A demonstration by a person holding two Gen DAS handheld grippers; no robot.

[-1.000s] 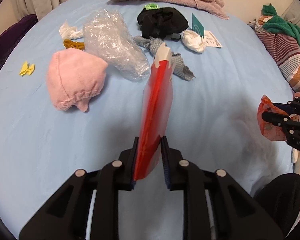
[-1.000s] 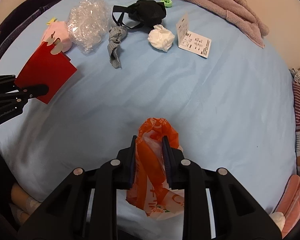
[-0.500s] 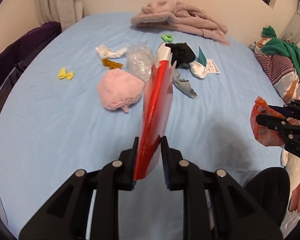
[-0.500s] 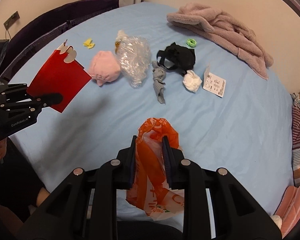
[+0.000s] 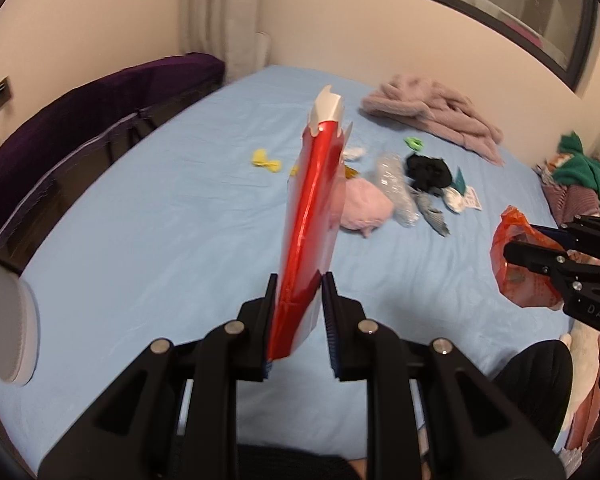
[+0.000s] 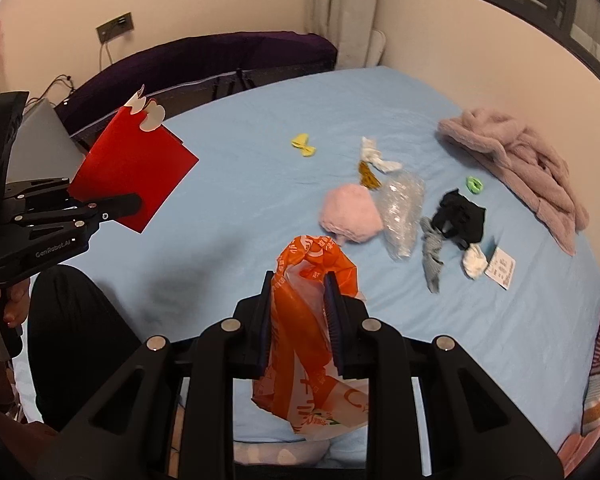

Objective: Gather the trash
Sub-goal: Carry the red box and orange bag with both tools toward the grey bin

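From my left wrist camera I see the left gripper (image 5: 298, 308) clamped on the red flattened carton (image 5: 312, 216), edge-on, its white torn top standing up above the blue bed sheet (image 5: 148, 248). Only the right wrist camera shows me the carton's broad red face (image 6: 134, 174), held out over the sheet's near left edge, with a person's fingers (image 6: 14, 304) on the handle below. The right gripper (image 6: 298, 312) is pressed shut on the orange plastic bag (image 6: 312, 344), which hangs below the jaws; in the left view that bag (image 5: 516, 264) is just a crumpled orange patch at the right edge of the sheet. Out on the middle of the sheet lie a pink fluffy lump (image 6: 350, 212), bubble wrap (image 6: 402, 208) touching it, a grey sock (image 6: 432, 256), a black garment (image 6: 460, 216), a white tissue wad (image 6: 474, 262) and a paper tag (image 6: 500, 268). The left view alone shows the green clothing (image 5: 588, 176) beyond the sheet's right edge; the right view alone shows the wall socket (image 6: 116, 26) behind its head end.
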